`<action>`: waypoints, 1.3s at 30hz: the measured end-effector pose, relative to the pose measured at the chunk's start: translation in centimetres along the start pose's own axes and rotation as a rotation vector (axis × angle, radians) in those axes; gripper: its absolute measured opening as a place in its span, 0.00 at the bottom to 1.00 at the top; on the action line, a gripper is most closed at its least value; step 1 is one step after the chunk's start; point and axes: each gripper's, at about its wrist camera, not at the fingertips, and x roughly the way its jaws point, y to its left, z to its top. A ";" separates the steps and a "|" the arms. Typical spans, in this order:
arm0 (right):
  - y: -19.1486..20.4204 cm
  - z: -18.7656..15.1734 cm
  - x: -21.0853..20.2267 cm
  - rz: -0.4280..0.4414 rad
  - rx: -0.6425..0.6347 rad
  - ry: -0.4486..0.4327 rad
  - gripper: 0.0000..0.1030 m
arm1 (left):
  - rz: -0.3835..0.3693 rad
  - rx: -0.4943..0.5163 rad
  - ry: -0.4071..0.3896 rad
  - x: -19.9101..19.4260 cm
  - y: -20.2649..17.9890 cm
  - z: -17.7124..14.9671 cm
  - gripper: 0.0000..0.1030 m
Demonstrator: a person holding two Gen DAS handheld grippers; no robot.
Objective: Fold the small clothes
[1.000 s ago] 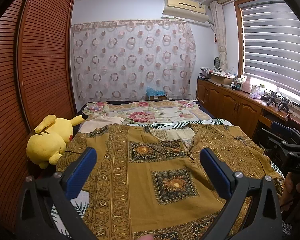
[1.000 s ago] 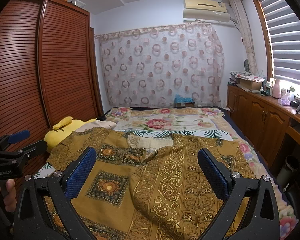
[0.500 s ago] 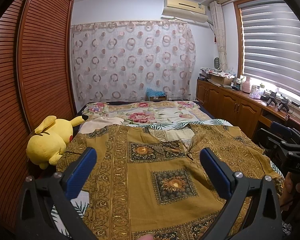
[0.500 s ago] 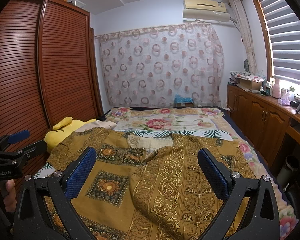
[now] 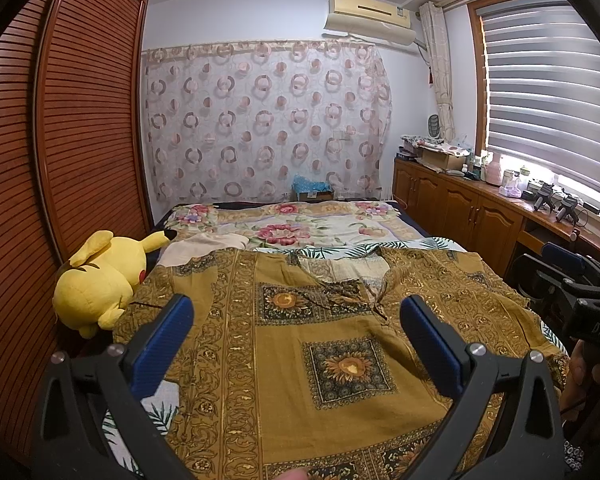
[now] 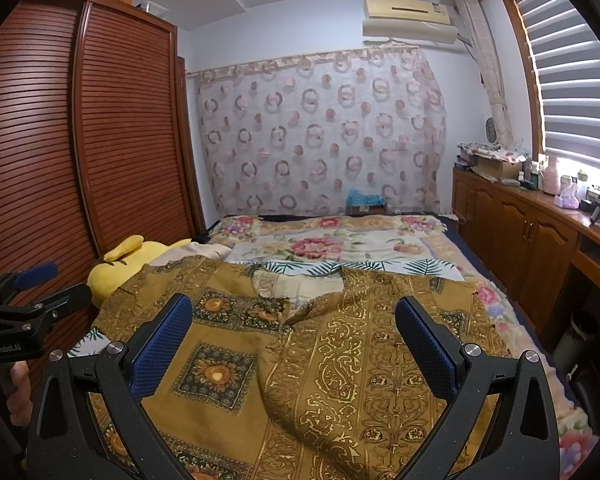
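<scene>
Mustard shirt (image 5: 328, 344) lies spread on bed (image 5: 300, 228): thin, limp, probably light. Pinch hem or shoulder seam. Left gripper (image 5: 296, 320) and right gripper (image 6: 292, 320) both gape wide, empty.

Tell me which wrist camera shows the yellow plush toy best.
The left wrist view. There the yellow plush toy shows nearly whole, lying at the left edge of the bed beside the mustard patterned shirt. In the right wrist view only its upper part shows, half hidden behind the shirt's edge.
</scene>
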 end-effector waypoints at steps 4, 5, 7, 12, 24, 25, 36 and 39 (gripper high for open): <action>0.0 0.0 0.0 0.002 0.000 0.001 1.00 | 0.000 -0.001 0.008 0.1 0.1 0.0 1.00; -0.1 0.4 -0.4 0.004 0.001 0.002 1.00 | 0.000 -0.002 0.013 0.2 0.2 0.0 1.00; -0.1 0.5 -0.5 0.012 0.000 0.008 1.00 | 0.002 -0.002 0.026 0.5 0.4 -0.2 1.00; 0.3 -0.3 0.7 0.039 -0.007 0.036 1.00 | 0.020 -0.001 0.074 1.8 1.3 -1.3 1.00; 1.5 -2.2 4.7 0.083 -0.016 0.125 1.00 | 0.059 0.020 0.214 5.1 4.8 -4.8 1.00; 1.7 -2.3 5.0 0.086 -0.020 0.133 1.00 | 0.061 0.019 0.218 5.2 5.0 -5.0 1.00; 4.7 -3.4 8.6 0.143 -0.106 0.201 1.00 | 0.087 -0.035 0.277 6.6 11.5 -6.3 1.00; 6.4 -3.9 9.9 0.172 -0.154 0.222 0.99 | 0.090 -0.043 0.289 7.2 13.7 -6.4 1.00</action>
